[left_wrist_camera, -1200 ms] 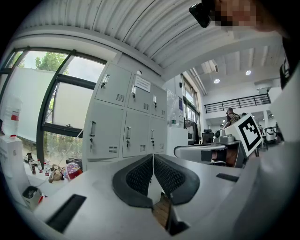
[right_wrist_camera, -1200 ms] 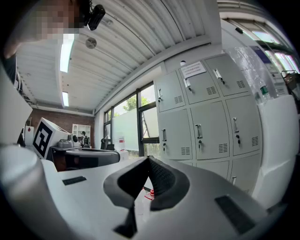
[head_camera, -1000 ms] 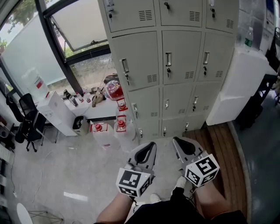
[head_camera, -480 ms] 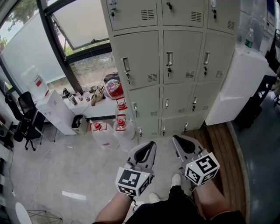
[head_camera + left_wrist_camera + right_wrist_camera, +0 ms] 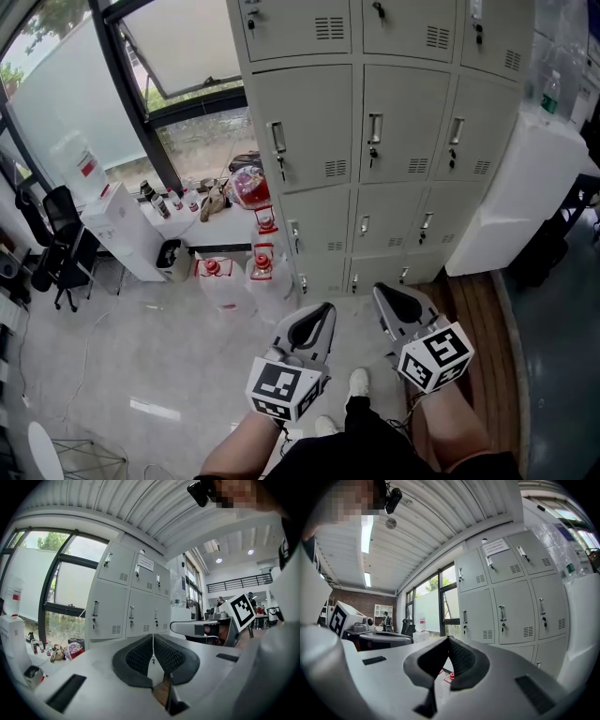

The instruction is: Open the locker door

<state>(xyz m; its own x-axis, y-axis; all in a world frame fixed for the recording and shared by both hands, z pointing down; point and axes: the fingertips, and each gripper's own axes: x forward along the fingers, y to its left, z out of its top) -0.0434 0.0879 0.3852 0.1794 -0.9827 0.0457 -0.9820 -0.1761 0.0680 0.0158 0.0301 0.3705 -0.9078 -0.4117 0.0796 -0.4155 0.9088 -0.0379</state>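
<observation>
Head view: the person holds both grippers level, well apart from the locker (image 5: pixel 375 141). All of its grey doors (image 5: pixel 309 127) stand closed, and the frame edge cuts off its top row. The left gripper (image 5: pixel 322 311) and the right gripper (image 5: pixel 382 292) are each clenched on nothing.

Left gripper view: the ribbed pads meet in a thin line with nothing between them. The locker stands beyond, and the gripper body hides its lowest rows.

Right gripper view: the jaws are pressed together and empty. The locker fills the right side, and a notice (image 5: pixel 496 547) on an upper door is too small to read.
</observation>
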